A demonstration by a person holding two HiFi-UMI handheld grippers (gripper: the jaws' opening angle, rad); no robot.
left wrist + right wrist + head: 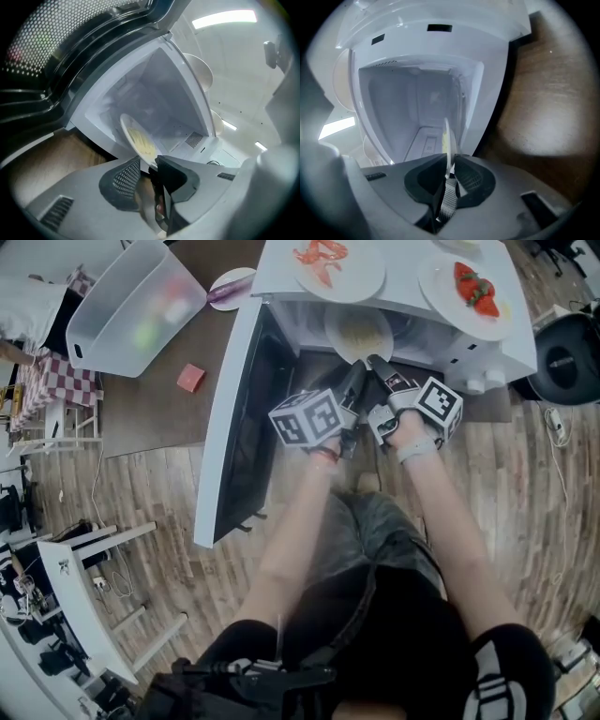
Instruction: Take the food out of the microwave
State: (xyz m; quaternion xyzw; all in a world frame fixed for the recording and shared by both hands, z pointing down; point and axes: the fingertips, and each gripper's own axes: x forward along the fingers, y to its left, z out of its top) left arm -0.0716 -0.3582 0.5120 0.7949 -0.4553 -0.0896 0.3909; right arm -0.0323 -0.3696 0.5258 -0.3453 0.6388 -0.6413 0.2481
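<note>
A white plate (359, 334) of pale yellow food sits at the mouth of the open white microwave (403, 298). Both grippers reach in side by side at the plate's near rim. My left gripper (353, 376) is shut on the rim; in the left gripper view the plate (137, 139) runs into the pinch of that gripper (151, 165). My right gripper (379, 367) grips the same rim a little to the right. In the right gripper view the plate (447, 138) stands edge-on, and the gripper (450, 171) is shut on it.
The microwave door (236, 427) swings open to the left, close beside my left gripper. Two plates of red food (330, 261) (473, 287) rest on top of the microwave. A clear plastic bin (131, 306), a pink block (191, 378) and a small dish (230, 287) lie to the left.
</note>
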